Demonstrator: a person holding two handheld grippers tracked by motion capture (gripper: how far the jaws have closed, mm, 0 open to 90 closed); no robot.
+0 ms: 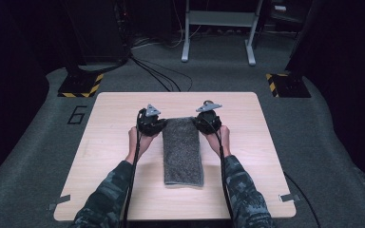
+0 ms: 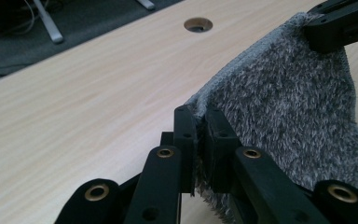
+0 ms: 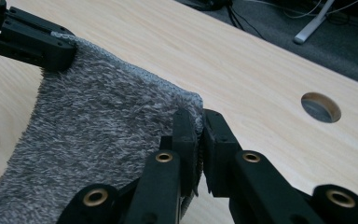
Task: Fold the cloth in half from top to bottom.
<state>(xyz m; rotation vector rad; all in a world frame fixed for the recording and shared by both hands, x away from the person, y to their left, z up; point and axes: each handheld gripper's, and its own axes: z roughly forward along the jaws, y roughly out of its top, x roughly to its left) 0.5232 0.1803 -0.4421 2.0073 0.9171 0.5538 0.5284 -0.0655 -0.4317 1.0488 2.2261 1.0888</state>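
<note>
Grey fuzzy towel (image 1: 183,152), folded lengthwise, far end lifted off table.

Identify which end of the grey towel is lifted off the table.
The far end of the towel, pinched at its corners by the left gripper and right gripper; the near end lies flat.

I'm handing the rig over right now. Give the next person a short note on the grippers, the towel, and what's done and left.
Left gripper: shut on the towel's far left corner.
Right gripper: shut on its far right corner.
Towel: grey, folded into a long strip mid-table, far end raised, near end lying flat.
Done: both far corners pinched.
Left: probably carry the far end toward the near end to fold, then let go.
</note>
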